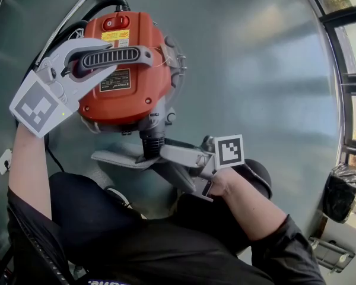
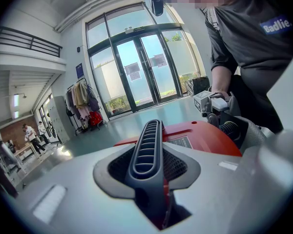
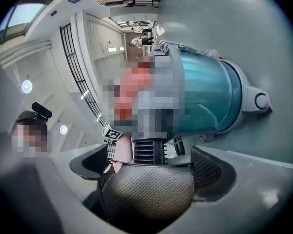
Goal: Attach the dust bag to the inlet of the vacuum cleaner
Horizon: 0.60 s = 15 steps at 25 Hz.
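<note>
Large hall: glass doors (image 2: 136,72), mezzanine railing (image 2: 24,40)

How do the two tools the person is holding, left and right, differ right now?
The left tool is clamped on the black ribbed handle, jaws fairly close; the right tool has its jaws wide, with the grey mesh dust bag filling the gap. The left tool sits on top of the red vacuum; the right tool is at its black ribbed inlet. Both are grey and two-jawed.
</note>
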Each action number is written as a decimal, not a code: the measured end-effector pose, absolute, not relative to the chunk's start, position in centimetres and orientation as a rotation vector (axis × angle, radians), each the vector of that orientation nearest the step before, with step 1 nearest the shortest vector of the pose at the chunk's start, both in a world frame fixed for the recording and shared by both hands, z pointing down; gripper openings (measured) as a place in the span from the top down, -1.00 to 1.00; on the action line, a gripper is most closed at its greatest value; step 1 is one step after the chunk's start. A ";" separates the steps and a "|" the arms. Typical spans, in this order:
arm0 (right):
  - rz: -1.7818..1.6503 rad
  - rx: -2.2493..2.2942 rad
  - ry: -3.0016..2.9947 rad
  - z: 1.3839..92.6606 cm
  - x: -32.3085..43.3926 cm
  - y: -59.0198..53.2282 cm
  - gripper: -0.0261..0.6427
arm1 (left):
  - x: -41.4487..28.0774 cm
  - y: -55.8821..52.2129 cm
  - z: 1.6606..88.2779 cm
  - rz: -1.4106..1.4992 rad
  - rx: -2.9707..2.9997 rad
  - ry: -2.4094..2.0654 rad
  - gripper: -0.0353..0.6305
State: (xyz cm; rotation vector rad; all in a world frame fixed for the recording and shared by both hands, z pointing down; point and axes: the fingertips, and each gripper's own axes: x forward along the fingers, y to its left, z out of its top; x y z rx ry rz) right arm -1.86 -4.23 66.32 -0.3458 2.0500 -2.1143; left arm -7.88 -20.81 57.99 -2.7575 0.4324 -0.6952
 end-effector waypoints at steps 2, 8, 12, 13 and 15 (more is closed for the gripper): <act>-2.104 -0.320 2.078 66.0 -2.0 -4.2 -0.63 | -7.8 -20.8 57.9 -0.693 -2.756 0.431 0.45; -2.083 -0.312 2.244 66.2 -2.4 -3.5 -0.71 | -7.8 -20.8 57.9 -0.695 -2.757 0.434 0.45; -2.062 -0.351 2.408 67.1 -2.7 -3.0 -0.58 | -7.8 -20.8 57.8 -0.696 -2.754 0.438 0.45; -2.060 -0.364 2.404 67.1 -2.7 -3.2 -0.56 | -7.8 -20.8 57.8 -0.699 -2.753 0.439 0.45; -2.077 -0.376 2.330 67.1 -2.9 -3.6 -0.56 | -7.9 -20.8 57.8 -0.703 -2.752 0.441 0.45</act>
